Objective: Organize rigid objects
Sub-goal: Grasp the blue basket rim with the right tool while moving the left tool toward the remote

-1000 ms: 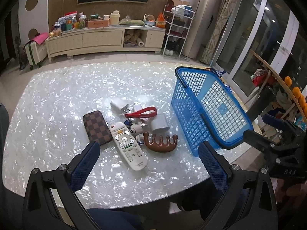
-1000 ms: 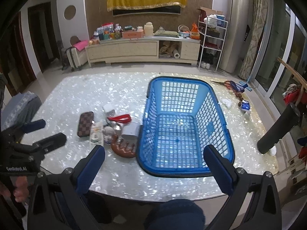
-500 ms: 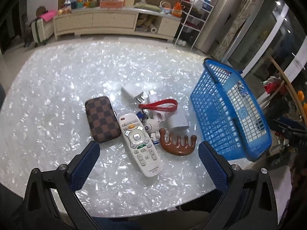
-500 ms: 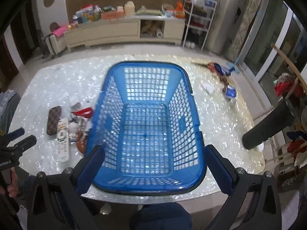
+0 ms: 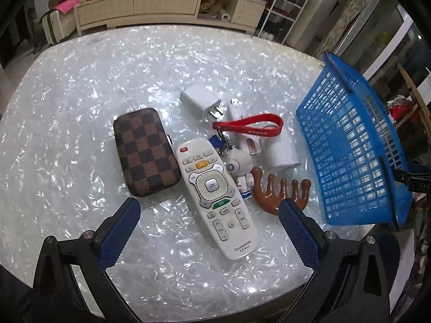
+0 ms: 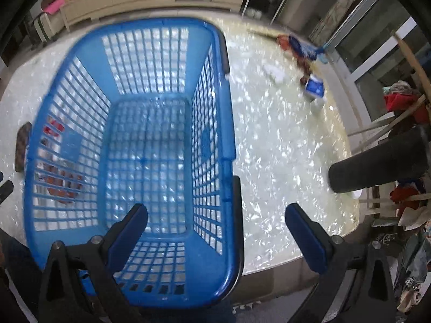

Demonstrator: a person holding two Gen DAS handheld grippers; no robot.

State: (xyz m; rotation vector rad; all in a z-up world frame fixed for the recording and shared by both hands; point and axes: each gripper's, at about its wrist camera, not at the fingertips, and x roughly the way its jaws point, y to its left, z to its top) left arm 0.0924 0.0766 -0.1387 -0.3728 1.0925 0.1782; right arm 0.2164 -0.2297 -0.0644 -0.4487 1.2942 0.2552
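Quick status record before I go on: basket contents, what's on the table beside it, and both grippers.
basket: blue basket on the table, nothing inside
loose items: white remote, checkered case, brown comb, white charger, red strap, all outside the basket
left gripper: left gripper open above the remote, holding nothing
right gripper: right gripper jaws closing, straddling the basket's right rim, pads not pressing

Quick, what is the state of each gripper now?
Left gripper: open, holding nothing.
Right gripper: open, jaws closing astride the blue basket wall.
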